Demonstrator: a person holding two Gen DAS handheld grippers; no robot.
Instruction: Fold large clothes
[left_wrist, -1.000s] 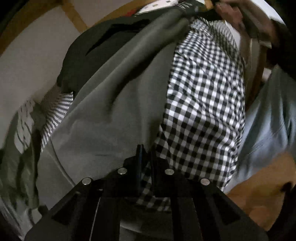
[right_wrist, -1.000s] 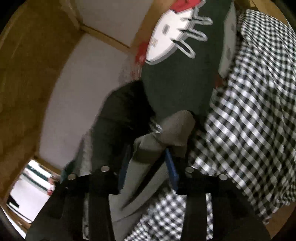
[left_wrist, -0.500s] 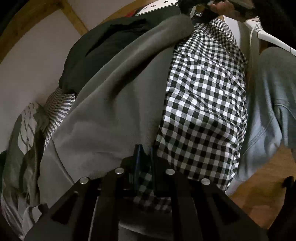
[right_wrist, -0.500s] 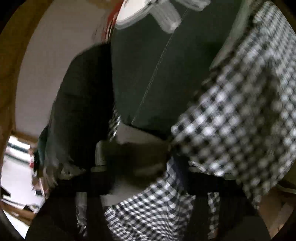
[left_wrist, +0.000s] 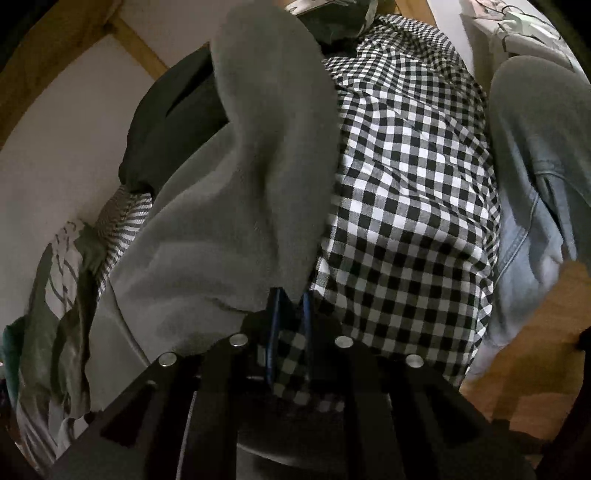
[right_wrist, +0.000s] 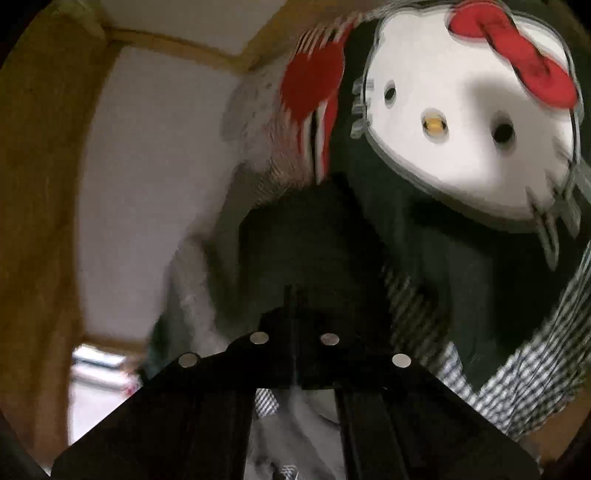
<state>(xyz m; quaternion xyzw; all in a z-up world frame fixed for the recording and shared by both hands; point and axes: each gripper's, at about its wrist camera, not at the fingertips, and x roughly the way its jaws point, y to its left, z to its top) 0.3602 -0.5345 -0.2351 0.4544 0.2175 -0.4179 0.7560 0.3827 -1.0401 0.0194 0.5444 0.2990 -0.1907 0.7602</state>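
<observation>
A grey fleece garment (left_wrist: 229, 221) lies over a black-and-white checked shirt (left_wrist: 406, 184). My left gripper (left_wrist: 290, 306) pinches the grey garment's near edge between its blue pads, with checked cloth also caught lower in the jaws, which are just starting to ease open. The garment's far end stands up in a tall rounded fold. My right gripper (right_wrist: 293, 295) is raised, its jaws closing the last bit until they meet. Grey cloth (right_wrist: 306, 406) hangs under it. The pinch itself is dark against a black garment (right_wrist: 314, 240).
A dark shirt with a white cat face and red bow (right_wrist: 461, 147) lies ahead of the right gripper. Blue jeans (left_wrist: 535, 147) are at the right, a striped cloth (left_wrist: 122, 218) and a leaf-print cloth (left_wrist: 55, 295) at the left. Wooden beams (left_wrist: 144, 51) frame white panels behind.
The right gripper shut around the grey garment's far end and rose with it. That end now stands in a high fold. The left gripper stayed put.
</observation>
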